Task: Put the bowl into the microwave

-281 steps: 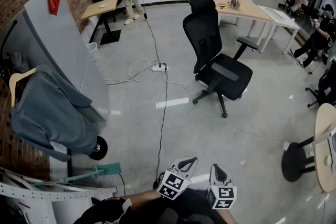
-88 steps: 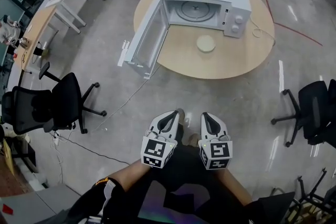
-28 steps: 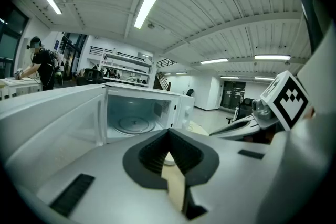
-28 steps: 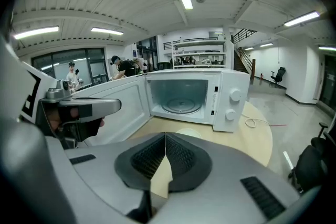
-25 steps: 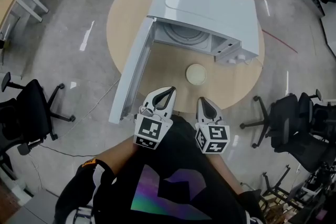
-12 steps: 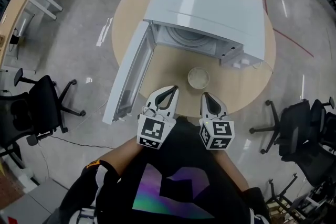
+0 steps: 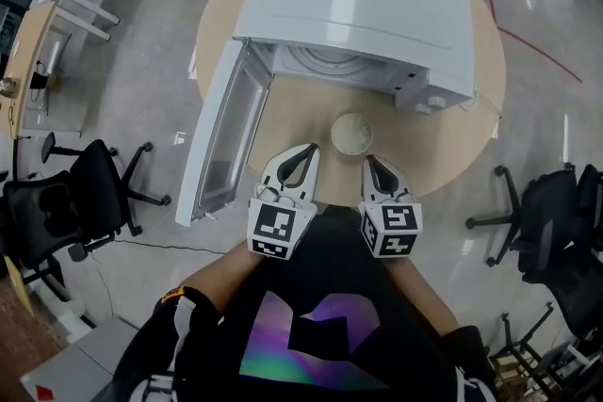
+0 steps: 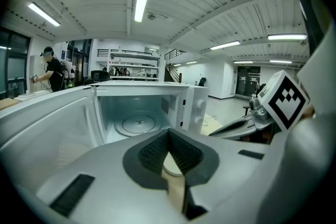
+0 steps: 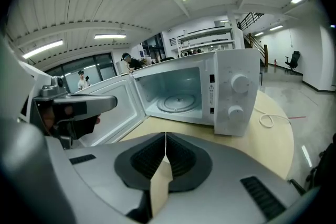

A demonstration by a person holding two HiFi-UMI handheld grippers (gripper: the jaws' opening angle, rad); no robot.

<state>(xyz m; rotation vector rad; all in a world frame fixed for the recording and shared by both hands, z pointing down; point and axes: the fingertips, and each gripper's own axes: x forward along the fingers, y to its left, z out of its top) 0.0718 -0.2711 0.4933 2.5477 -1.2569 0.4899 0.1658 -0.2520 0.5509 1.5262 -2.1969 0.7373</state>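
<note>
The white microwave [image 7: 363, 5] stands on the round wooden table [image 7: 452, 151], its door [image 7: 219, 141] swung open to the left and the glass turntable [image 9: 178, 102] bare inside. A pale shallow bowl [image 7: 350, 133] sits on the table just in front of the cavity. My left gripper [image 7: 303, 151] is shut and empty, its tips just left of and nearer than the bowl. My right gripper [image 7: 370, 163] is also shut and empty, close behind the bowl. In the left gripper view the bowl [image 8: 171, 167] shows only as a pale sliver below the closed tips.
The open door [image 8: 47, 128] stretches out along my left side. The control panel with two knobs [image 9: 239, 83] is on the microwave's right, and a white cable [image 9: 268, 120] lies beside it. Office chairs [image 7: 71, 193] [image 7: 556, 202] flank the table. People stand at far desks [image 8: 52, 68].
I have turned from the open room to the table and come up close. In the last second both grippers drew nearer the bowl, still shut and empty.
</note>
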